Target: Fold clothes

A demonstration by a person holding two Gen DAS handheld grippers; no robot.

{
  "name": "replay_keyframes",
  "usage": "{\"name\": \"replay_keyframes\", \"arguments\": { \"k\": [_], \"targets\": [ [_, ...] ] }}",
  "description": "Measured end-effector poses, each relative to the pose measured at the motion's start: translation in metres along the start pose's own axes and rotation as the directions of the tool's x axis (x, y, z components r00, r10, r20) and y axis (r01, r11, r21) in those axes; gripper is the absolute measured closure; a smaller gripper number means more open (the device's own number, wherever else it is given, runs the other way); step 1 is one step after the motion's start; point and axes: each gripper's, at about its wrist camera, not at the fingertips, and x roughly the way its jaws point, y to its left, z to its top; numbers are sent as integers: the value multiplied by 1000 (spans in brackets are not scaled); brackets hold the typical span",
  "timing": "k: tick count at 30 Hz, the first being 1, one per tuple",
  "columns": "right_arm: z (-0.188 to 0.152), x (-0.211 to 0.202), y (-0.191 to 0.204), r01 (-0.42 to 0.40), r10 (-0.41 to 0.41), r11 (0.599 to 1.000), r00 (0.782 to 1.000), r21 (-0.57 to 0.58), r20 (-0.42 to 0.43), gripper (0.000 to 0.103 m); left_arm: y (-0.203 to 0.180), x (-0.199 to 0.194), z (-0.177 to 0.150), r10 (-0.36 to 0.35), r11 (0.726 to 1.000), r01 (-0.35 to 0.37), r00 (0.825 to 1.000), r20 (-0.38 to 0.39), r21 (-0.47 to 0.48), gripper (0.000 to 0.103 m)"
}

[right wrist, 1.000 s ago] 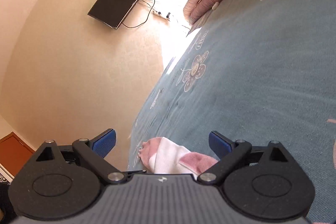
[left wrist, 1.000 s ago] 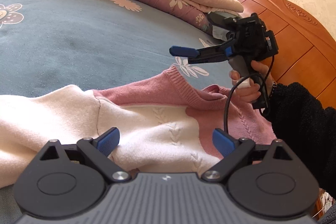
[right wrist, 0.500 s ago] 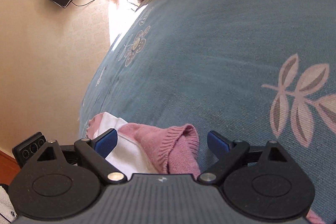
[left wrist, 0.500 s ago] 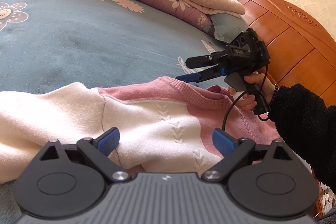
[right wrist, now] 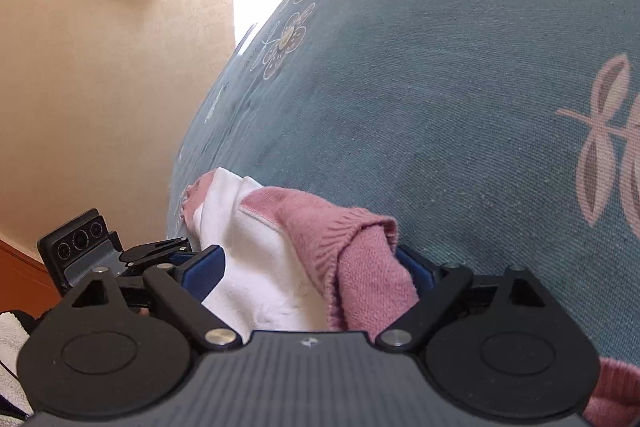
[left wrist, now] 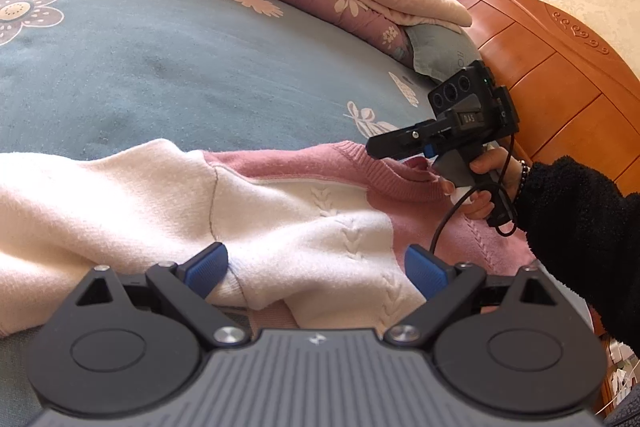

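- Two grippers sit at my sweater, which lies on the bed.
- I judge this mid-grasp: my right gripper has its jaws wide around the collar; my left gripper straddles the body, equally wide.
- Closing on knit comes next.
- Sweater's long axis runs sideways across the left view, sleeve trailing left.
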Motion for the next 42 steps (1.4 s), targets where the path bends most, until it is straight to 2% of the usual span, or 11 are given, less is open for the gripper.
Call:
{"name": "replay_keyframes", "arguments": {
  "k": [6, 9, 10, 11, 22, 26, 29, 34, 38, 40, 42],
  "targets": [
    [14, 17, 3, 56, -56, 998, 998, -3, 39, 35, -3, -2, -1, 11, 1000, -11, 1000, 6, -3, 8],
    [13, 22, 14, 173, -171, 983, 984, -55, 42, 63, -2, -3, -2, 8, 1000, -8, 1000, 6, -5, 8],
    [12, 23, 18, 207, -204, 976, 978, -72, 47, 81, -1, -3, -3, 7, 1000, -7, 1000, 6, -6, 8],
    [10, 24, 21, 233, -229, 968, 972, -88, 54, 86, -1, -4, -3, 6, 1000, -6, 1000, 7, -7, 8],
    [45, 36, 49, 466, -438, 863, 882, -193, 173, 88, -2, -15, 2, 7, 1000, -7, 1000, 21, -7, 8],
    [44, 23, 44, 497, -469, 855, 863, -149, 186, 72, -3, -17, 4, 4, 1000, -4, 1000, 18, -5, 8],
    [33, -18, 51, 543, -498, 829, 826, -135, 264, 57, -4, -19, 6, -3, 1000, 2, 1000, 20, 18, 8],
    [-5, -62, 40, 643, -599, 753, 758, -142, 257, 49, -9, -11, 11, -15, 1000, 15, 1000, 21, 26, 8],
    [-37, -95, 28, 716, -677, 681, 696, -153, 240, 47, -18, -5, 8, -24, 999, 24, 1000, 2, 43, 8],
    [-49, -94, 24, 723, -690, 666, 690, -181, 218, 47, -23, -3, 7, -14, 998, 14, 1000, -6, 59, 8],
    [-55, -87, 27, 740, -709, 633, 672, -227, 212, 62, -26, -2, 7, -7, 997, 8, 1000, -13, 71, 8]
  ]
}}
